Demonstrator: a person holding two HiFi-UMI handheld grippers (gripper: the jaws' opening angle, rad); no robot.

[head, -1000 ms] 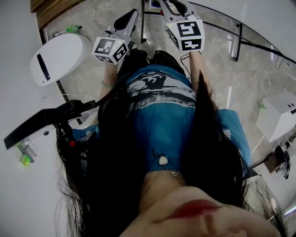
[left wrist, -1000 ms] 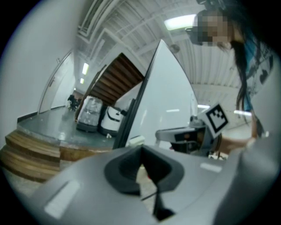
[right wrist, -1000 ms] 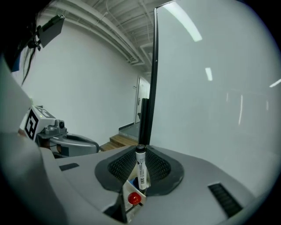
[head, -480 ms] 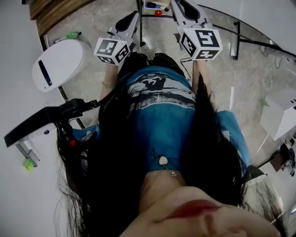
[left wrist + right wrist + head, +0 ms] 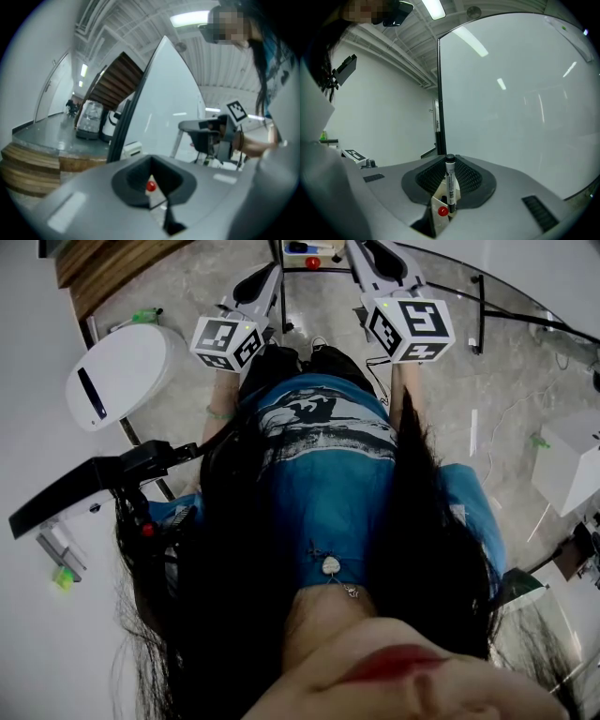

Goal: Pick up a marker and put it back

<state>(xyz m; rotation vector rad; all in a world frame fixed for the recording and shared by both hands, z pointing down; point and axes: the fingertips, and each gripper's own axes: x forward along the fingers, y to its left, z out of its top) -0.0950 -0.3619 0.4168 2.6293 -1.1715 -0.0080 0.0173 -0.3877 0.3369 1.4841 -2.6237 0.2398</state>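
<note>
My right gripper (image 5: 449, 165) is shut on a marker (image 5: 450, 187) with a white printed barrel and a black cap, which stands upright between the mesh pads. Behind it lies a red round piece (image 5: 442, 211) on a white ledge. A whiteboard (image 5: 515, 93) fills the right gripper view. In the head view the right gripper (image 5: 375, 259) reaches up to the board's tray (image 5: 309, 247). My left gripper (image 5: 152, 168) is shut with nothing in it, and the red piece (image 5: 151, 186) shows through the notch in its pads. It (image 5: 255, 287) points at the tray from the left.
A round white device (image 5: 117, 371) sits on the floor at left, with a green-capped item (image 5: 142, 315) above it. A white box (image 5: 570, 460) stands at right. The whiteboard's black frame legs (image 5: 478, 315) cross the floor. The person's hair and blue shirt fill the middle.
The right gripper has shifted to the right and closer to the tray in the head view, mostly in the first half second. The left gripper has barely moved.
</note>
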